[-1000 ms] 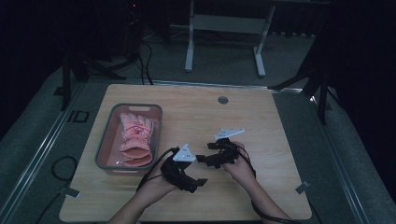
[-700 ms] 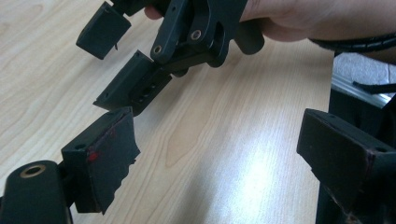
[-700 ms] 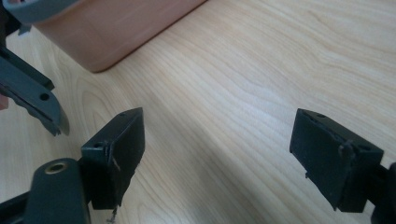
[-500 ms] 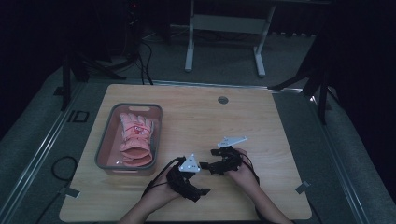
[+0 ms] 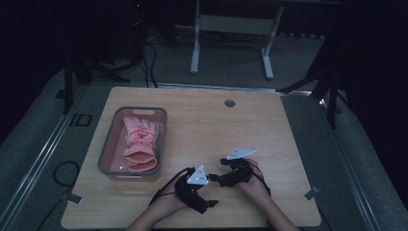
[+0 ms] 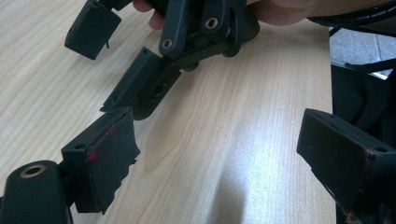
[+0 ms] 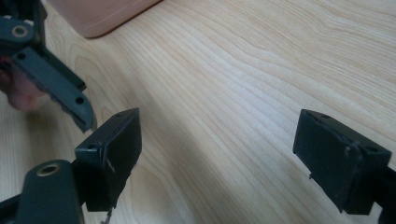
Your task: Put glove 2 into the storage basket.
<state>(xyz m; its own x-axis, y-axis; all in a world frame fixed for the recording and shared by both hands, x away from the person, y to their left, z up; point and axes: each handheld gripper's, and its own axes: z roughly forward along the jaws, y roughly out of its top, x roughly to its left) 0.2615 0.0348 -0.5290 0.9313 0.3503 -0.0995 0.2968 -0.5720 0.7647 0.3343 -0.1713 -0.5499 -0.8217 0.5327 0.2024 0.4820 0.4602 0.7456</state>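
Note:
My left gripper (image 5: 206,191) sits low over the wooden table (image 5: 250,125) near its front edge. In its own view my left gripper (image 6: 219,140) is open, with bare wood between the pads. Just right of it my right gripper (image 5: 219,171) points toward it. The right gripper view shows my right gripper (image 7: 219,135) open too, with nothing between its jaws. Close ahead in the left gripper view is the right gripper (image 6: 93,74), its fingers (image 6: 140,86) angled down at the table. A grey basket (image 5: 107,144) at the left holds pink gloves (image 5: 139,142).
A round grommet (image 5: 229,103) is set in the far part of the table. The basket's corner (image 7: 98,14) shows at the top left of the right gripper view, and a finger (image 7: 56,84) of the left gripper is beside it. The table's front edge lies just behind both hands.
Both hands have drawn back toward the table's front edge and sunk lower. The two grippers stay close together, and their jaws stand as wide as before.

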